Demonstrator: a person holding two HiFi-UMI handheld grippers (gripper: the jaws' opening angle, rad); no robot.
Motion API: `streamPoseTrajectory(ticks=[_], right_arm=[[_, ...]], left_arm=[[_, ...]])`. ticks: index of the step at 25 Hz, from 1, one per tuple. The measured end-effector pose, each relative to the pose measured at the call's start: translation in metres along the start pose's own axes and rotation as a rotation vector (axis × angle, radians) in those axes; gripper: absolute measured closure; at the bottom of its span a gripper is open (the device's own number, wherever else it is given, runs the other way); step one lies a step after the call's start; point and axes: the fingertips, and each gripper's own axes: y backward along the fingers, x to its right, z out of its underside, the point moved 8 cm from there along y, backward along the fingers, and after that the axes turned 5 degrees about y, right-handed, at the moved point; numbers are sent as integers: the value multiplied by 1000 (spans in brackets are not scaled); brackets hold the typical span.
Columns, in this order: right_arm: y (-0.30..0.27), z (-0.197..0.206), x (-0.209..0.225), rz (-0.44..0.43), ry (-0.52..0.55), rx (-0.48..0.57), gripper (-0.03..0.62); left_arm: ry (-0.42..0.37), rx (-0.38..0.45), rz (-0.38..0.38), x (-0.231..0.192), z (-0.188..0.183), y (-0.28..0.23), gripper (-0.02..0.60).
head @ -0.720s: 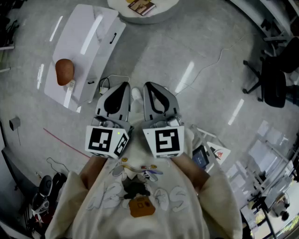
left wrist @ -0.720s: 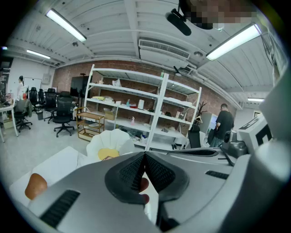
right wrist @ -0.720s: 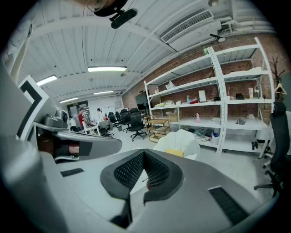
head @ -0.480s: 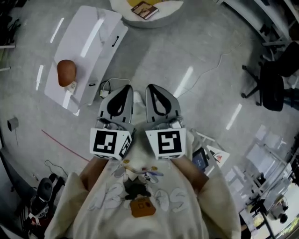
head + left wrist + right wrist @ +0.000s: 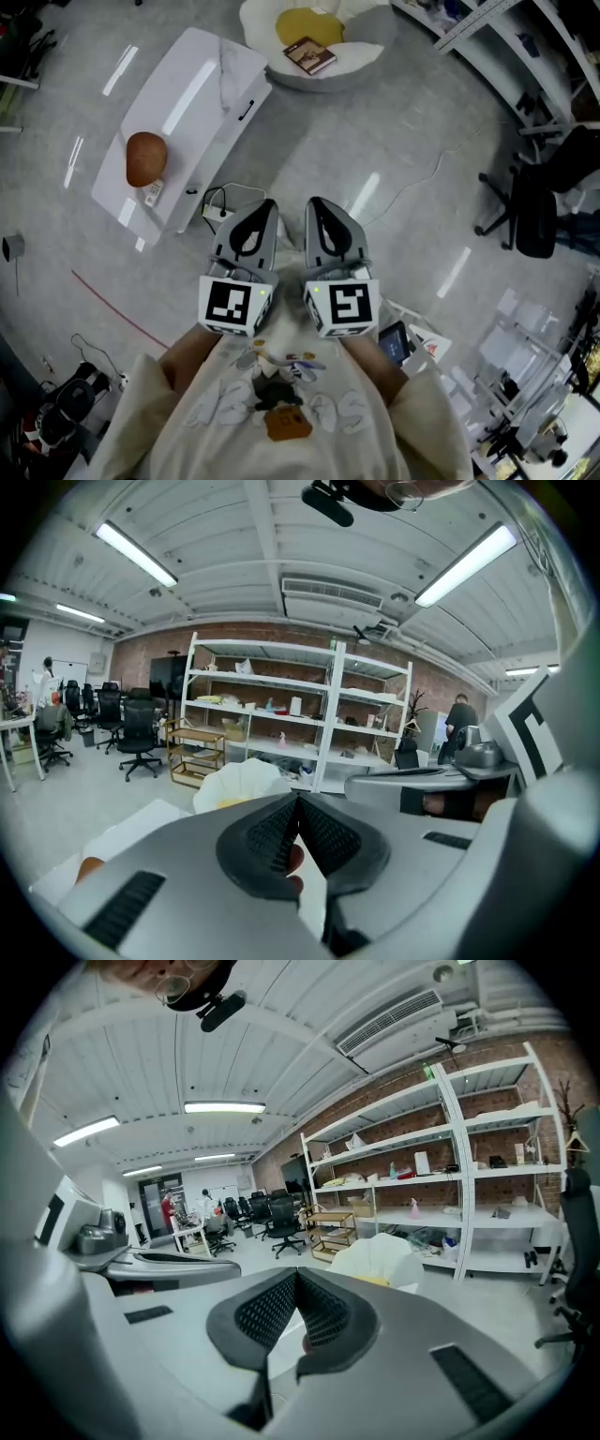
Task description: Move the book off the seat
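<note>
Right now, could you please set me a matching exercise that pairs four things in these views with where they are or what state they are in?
Things:
1. book
2. brown round object
3. black office chair
4. left gripper

Places or states:
A. on the long white table
B. jaws shut, nothing between them
C. on the white seat, by the yellow cushion
D. standing at the right edge of the head view

Pairs: 1-C, 2-A, 3-D, 4-B.

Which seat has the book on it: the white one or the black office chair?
The white seat at top; the book lies by its yellow cushion.
</note>
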Motion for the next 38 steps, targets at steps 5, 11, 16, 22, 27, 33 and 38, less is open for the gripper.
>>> streamPoseTrajectory(ticks=[5, 11, 16, 22, 27, 33, 38], right_arm=[[-12, 2, -32, -12, -20, 0, 586], [-26, -7, -49, -49, -26, -6, 585], [-45, -13, -48, -49, -8, -54, 586], [-70, -15, -17, -17, -62, -39, 586], [-115, -24, 11, -33, -76, -59, 585], [-164, -44, 80, -19, -111, -53, 586], [-209, -79, 140, -61, -145, -45, 585]], left_arm=[[-4, 23, 28, -27, -1, 19, 581], [-5, -13, 76, -44, -1, 19, 581], [23, -21, 72, -56, -10, 8, 581], [26, -22, 34, -71, -17, -21, 581], [21, -34, 17, -87, -32, -66, 581], [-2, -40, 5, -89, -63, -146, 581], [-1, -117, -25, -93, -98, -223, 581]])
